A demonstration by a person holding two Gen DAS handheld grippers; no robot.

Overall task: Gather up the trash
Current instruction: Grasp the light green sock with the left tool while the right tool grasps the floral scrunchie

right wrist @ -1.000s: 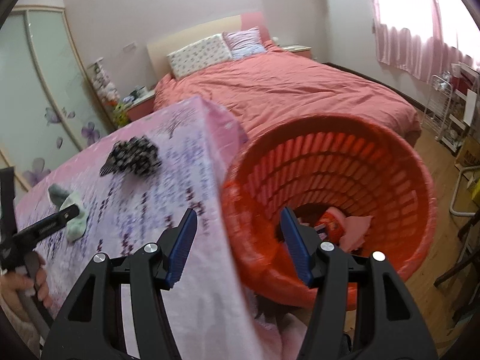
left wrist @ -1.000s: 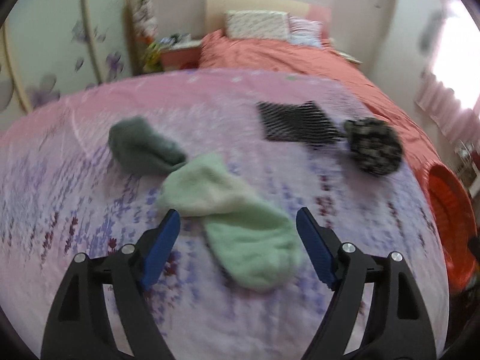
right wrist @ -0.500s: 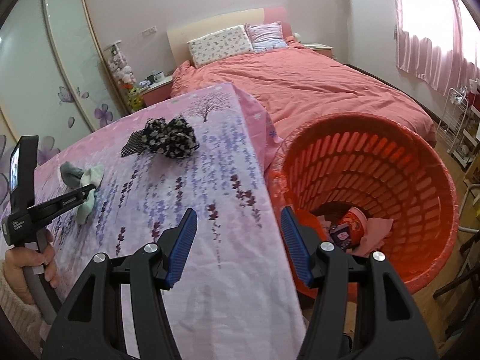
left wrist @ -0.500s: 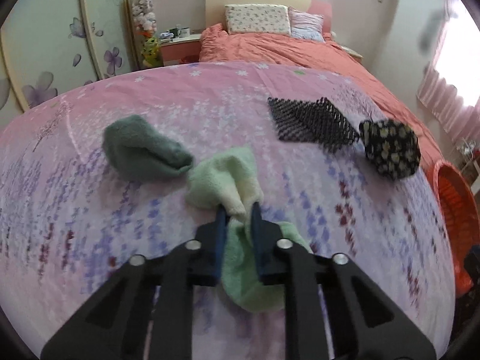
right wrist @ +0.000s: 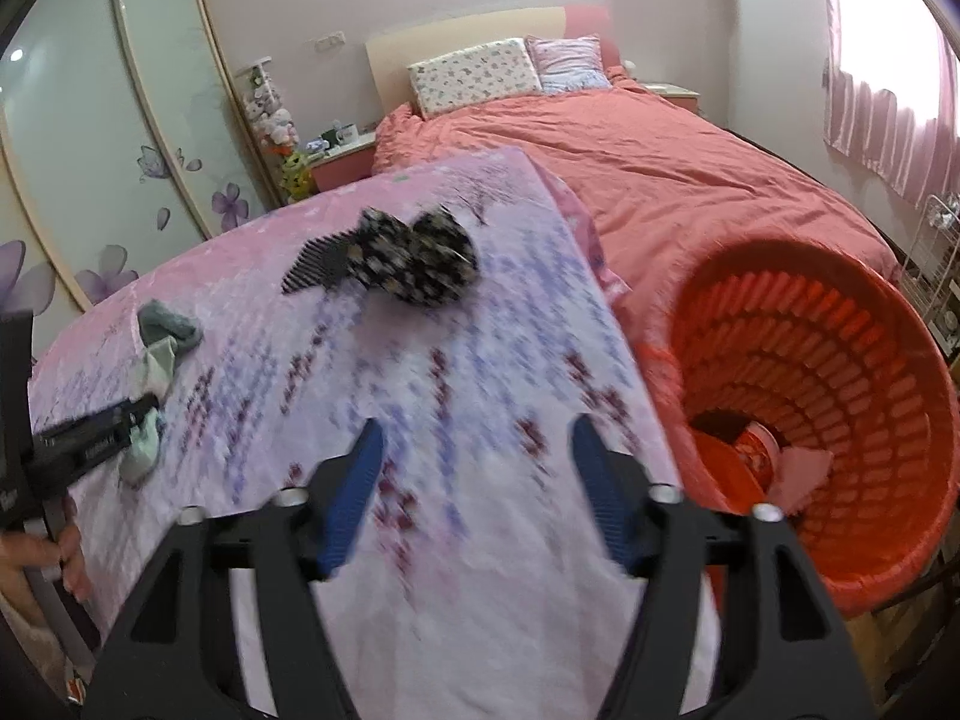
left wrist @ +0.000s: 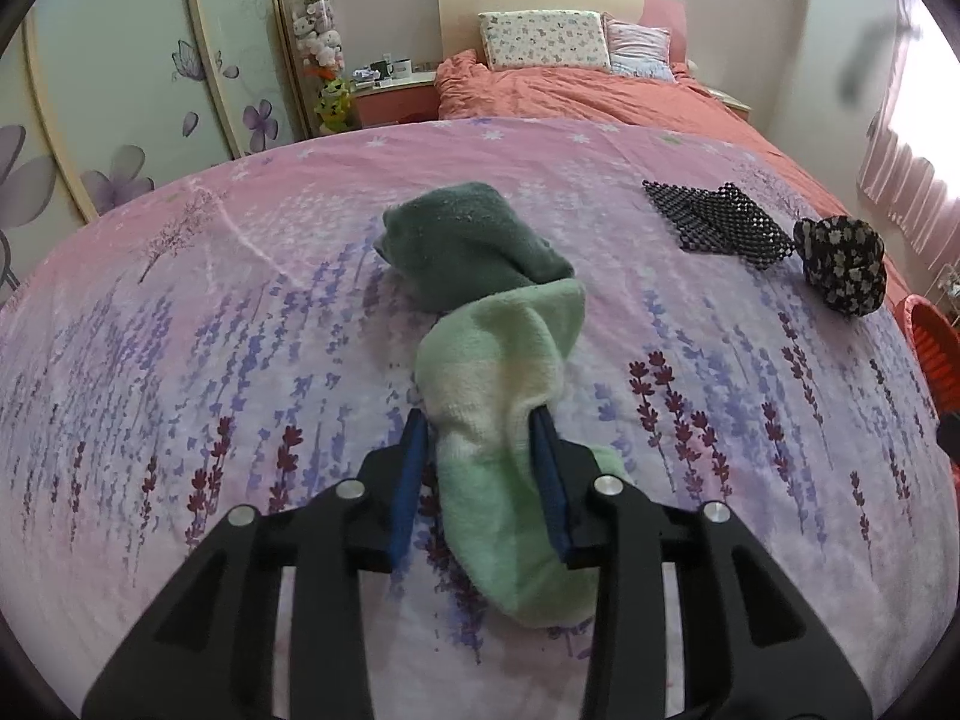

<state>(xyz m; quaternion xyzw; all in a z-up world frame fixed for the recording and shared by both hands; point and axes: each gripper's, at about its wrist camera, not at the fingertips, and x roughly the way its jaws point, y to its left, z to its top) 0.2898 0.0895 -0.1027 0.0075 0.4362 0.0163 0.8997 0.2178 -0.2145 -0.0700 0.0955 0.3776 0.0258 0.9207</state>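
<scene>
The biggest thing I see is the pink lavender-print cloth (left wrist: 180, 360), filling the middle and lower part of both views. Behind it, in the upper centre of the left wrist view, lies the coral bed (left wrist: 588, 96) with its flowered pillow (left wrist: 543, 39). In the right wrist view the orange basket (right wrist: 852, 372) takes up the right half of the frame, beside the cloth's edge, with a red tub (right wrist: 753, 456) and something pink at its bottom.

On the cloth, at the centre of the left wrist view, the dark green sock (left wrist: 474, 246) lies touching the upper end of the light green sock (left wrist: 504, 396). At the right of that frame sit the black mesh piece (left wrist: 714, 219) and, just beside it, the black flowered sock (left wrist: 843, 264).

My left gripper (left wrist: 480, 456) sits low centre; its jaws have just been easing apart, yet the blue pads are against both sides of the light green sock, pinching it. My right gripper (right wrist: 474, 492), low centre in its own view, has jaws that have just been spreading wider, with only the cloth beneath them.
</scene>
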